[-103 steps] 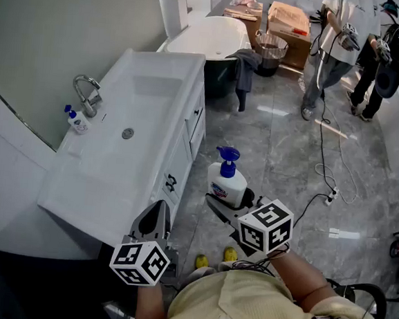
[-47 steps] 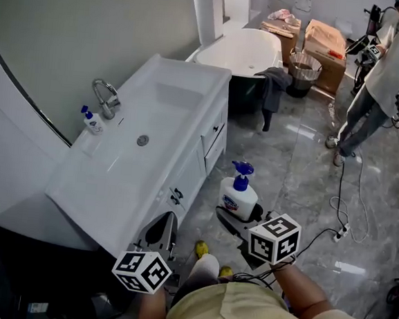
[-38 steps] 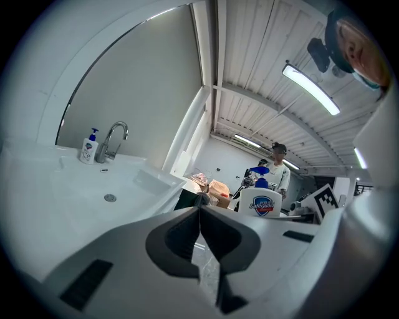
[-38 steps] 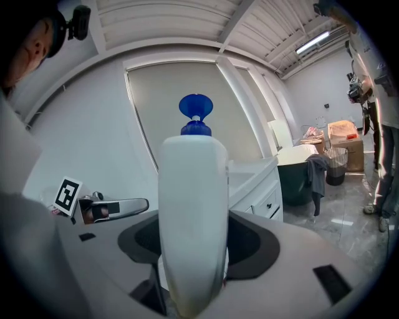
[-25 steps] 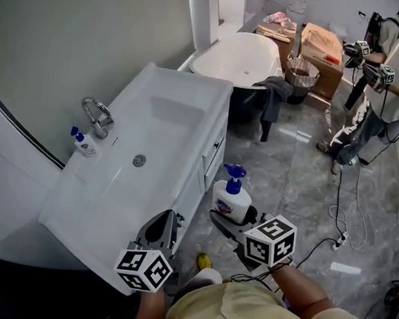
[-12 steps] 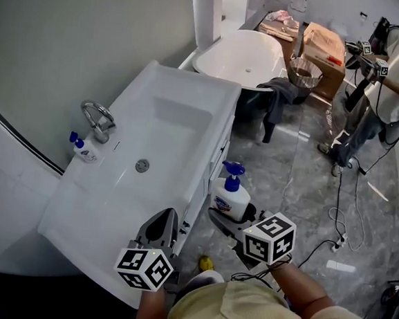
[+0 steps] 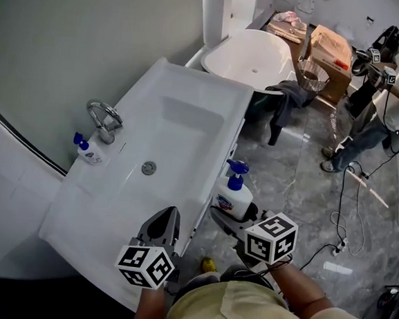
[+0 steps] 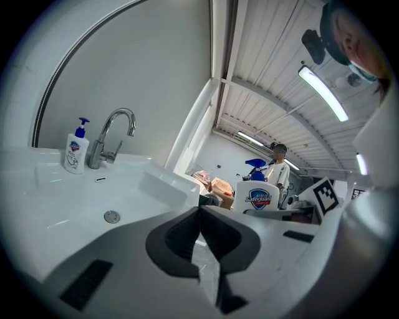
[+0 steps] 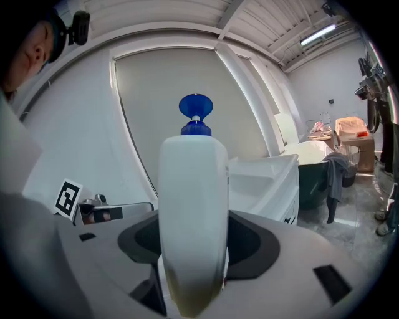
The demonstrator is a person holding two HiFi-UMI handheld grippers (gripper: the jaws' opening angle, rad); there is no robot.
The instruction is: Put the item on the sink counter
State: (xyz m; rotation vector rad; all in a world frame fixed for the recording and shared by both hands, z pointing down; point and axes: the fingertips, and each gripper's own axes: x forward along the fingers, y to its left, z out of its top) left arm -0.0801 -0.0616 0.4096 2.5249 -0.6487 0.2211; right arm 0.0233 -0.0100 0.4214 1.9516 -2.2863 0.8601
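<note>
Closed in on the sink (image 7: 188, 130) over the last few seconds. Was hanging well out over the floor with the bottle (image 7: 233, 198) before; now holding it upright just beside the counter (image 7: 87, 211) front edge, not over it yet. Probably means most of the carry is done, with only a swing over and a set-down left.

Pinching the bottle low on its body with the right gripper (image 9: 193, 249). Keeping the left gripper (image 8: 201, 215) pressed together on nothing, up by the counter's near edge.

As for containers:
- Nothing in the sink but the drain (image 7: 149, 167).
- Nothing visible in the tub (image 7: 254, 52).
- Can't tell what's in the bin (image 7: 312, 73), too small.
- Can't see into the bottle either, opaque white.
- Also spotted a small bottle (image 7: 89, 151) parked by the faucet (image 7: 104, 118).
</note>
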